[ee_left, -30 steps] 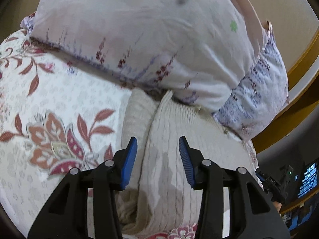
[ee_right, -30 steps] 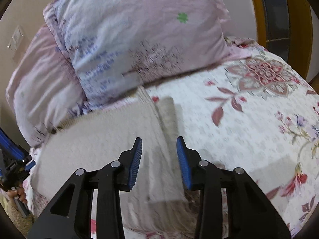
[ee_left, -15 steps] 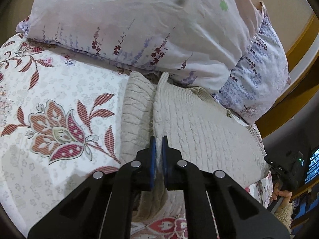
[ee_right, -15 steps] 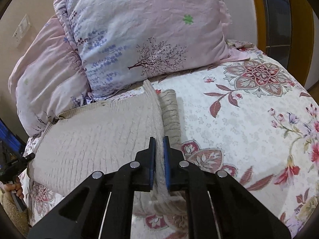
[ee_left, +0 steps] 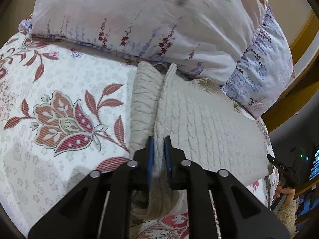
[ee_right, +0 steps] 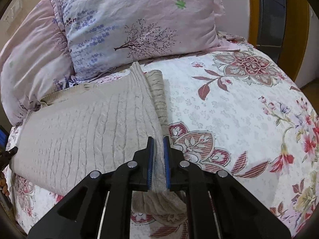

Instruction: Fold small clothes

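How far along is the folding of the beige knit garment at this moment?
Early to middle stage. Done: one side of the beige knit garment already lies turned in as a narrow strip beside the main panel. In hand: the left gripper and right gripper each have jaws shut on a raised edge. Left: carrying that edge across and laying it flat on the floral bedspread.

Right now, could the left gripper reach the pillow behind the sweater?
Probably not yet: the left gripper is shut on the sweater, which lies between it and the pillow. It would need to let go first.
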Demonstrator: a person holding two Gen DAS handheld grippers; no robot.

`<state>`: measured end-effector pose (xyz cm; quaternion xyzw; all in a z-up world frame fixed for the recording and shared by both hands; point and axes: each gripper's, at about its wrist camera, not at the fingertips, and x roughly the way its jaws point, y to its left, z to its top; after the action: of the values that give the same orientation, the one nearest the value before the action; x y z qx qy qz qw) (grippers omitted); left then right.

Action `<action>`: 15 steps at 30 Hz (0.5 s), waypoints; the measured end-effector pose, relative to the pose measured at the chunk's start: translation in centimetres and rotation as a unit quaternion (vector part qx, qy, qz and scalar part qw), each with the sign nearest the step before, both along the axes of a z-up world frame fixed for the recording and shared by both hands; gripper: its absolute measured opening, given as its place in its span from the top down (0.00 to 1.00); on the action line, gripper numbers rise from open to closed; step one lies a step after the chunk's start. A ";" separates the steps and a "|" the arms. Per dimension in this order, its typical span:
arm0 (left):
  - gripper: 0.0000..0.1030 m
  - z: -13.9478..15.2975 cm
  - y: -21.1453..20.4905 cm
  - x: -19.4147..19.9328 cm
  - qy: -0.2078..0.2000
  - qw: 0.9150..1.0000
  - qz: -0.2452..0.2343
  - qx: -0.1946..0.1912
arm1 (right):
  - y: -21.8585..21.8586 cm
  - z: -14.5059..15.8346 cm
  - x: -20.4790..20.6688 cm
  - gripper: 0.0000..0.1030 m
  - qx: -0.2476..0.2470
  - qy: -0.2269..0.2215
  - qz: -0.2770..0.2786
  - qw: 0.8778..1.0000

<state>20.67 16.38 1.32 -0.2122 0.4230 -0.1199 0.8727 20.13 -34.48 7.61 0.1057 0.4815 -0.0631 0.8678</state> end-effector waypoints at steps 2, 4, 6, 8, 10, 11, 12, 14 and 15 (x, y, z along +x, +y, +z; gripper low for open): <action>0.69 0.8 0.1 -0.2 -0.013 1.000 0.008 0.000 | 0.4 0.8 -0.1 0.78 -0.018 -0.016 0.000 1.000; 0.53 2.0 0.0 -0.6 -0.044 0.999 0.025 0.007 | 1.3 1.8 -0.2 0.74 -0.032 -0.041 0.015 0.999; 0.44 2.9 -0.7 -1.0 -0.071 0.997 0.024 0.017 | 2.5 2.1 0.0 0.69 -0.031 -0.051 0.041 0.997; 0.37 3.6 -1.8 -1.1 -0.090 0.996 0.008 0.025 | 3.6 1.9 0.4 0.69 -0.033 -0.047 0.062 0.996; 0.33 3.6 -3.1 -1.0 -0.096 0.995 -0.015 0.034 | 4.6 1.3 0.8 0.69 -0.034 -0.038 0.080 0.995; 0.31 3.5 -3.7 -0.8 -0.093 0.995 -0.024 0.040 | 4.8 1.2 0.8 0.69 -0.033 -0.036 0.081 0.995; 0.30 3.3 -4.1 -0.7 -0.090 0.994 -0.031 0.045 | 5.0 0.8 1.0 0.69 -0.030 -0.028 0.083 0.996; 0.29 2.4 -5.0 -0.3 -0.072 0.995 -0.047 0.059 | 4.9 -0.3 1.3 0.69 -0.025 -0.001 0.082 0.996; 0.29 1.9 -5.2 -0.1 -0.061 0.995 -0.051 0.065 | 5.0 -0.7 1.3 0.67 -0.024 0.007 0.080 0.996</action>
<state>20.57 11.15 3.22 -0.1254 0.3860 -0.1489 0.9017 21.40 -29.52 6.87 0.0456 0.4926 -0.0051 0.8691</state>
